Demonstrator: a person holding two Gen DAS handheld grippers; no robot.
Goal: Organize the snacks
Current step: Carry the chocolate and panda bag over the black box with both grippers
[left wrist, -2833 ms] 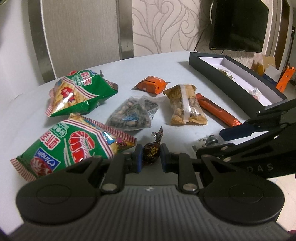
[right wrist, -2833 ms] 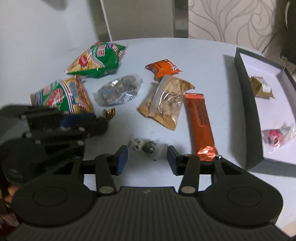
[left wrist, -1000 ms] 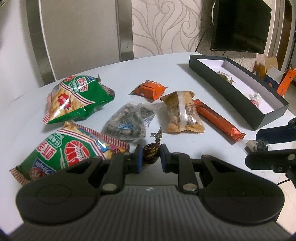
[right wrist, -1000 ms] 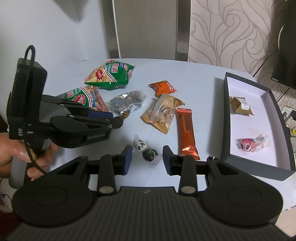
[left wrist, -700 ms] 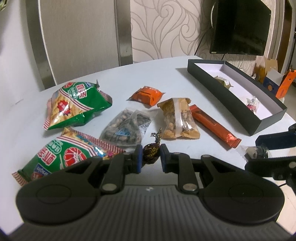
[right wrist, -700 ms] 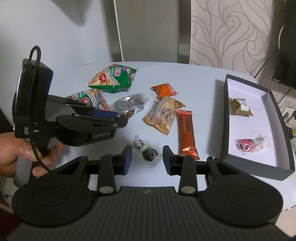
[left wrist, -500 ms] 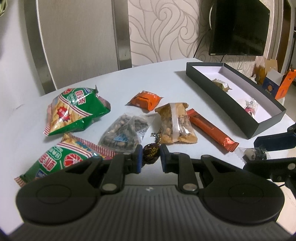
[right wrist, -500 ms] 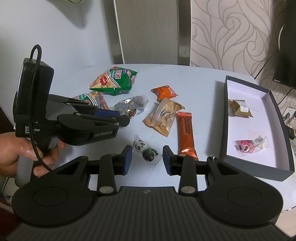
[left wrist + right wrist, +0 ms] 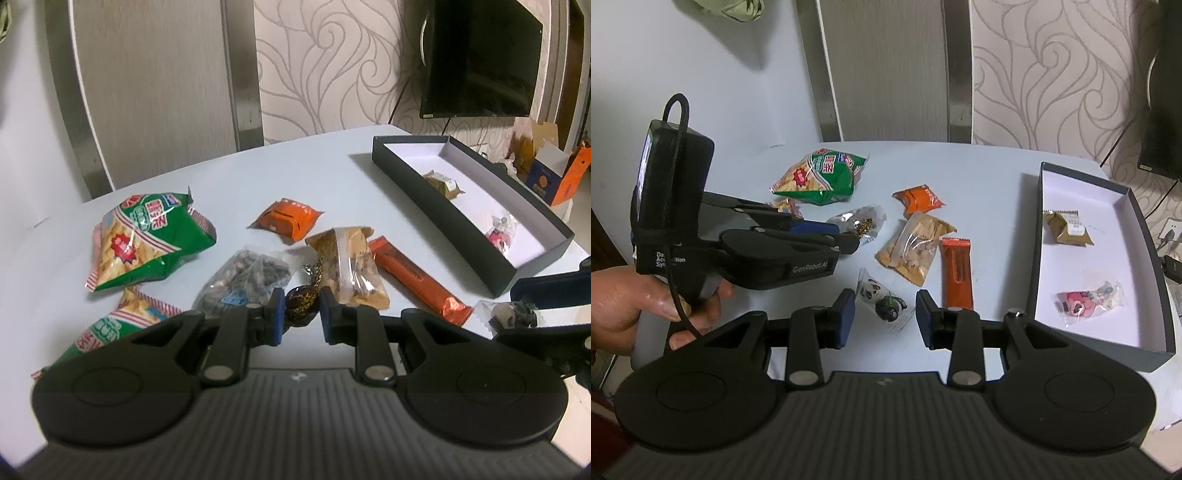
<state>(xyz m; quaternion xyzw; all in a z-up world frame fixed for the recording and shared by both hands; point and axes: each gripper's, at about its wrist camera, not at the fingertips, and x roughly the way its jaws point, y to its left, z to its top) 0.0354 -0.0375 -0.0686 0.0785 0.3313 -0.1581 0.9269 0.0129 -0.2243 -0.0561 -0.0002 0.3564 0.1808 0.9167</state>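
Note:
My left gripper (image 9: 301, 313) is shut on a brown-gold wrapped candy (image 9: 300, 303), held above the pale table (image 9: 221, 192). From the right wrist view, that left gripper (image 9: 849, 242) hangs at the left in a person's hand (image 9: 624, 306). My right gripper (image 9: 885, 314) is shut on a clear packet of panda candies (image 9: 881, 297), lifted off the table. The same packet (image 9: 511, 315) shows at the right edge of the left wrist view. A black box (image 9: 1034, 258) with a white inside stands at the right, holding a gold packet (image 9: 1067, 229) and a pink packet (image 9: 1089, 301).
On the table lie two green chip bags (image 9: 147, 240) (image 9: 118, 326), a seed packet (image 9: 251, 280), a small orange packet (image 9: 286, 221), a clear nut packet (image 9: 351, 269) and a long orange bar (image 9: 413, 280). A dark screen (image 9: 480, 55) hangs on the patterned wall behind.
The right gripper, earlier open around the panda packet on the table, now grips it. Both grippers have risen and drawn back with their loads, so the table looks farther away.

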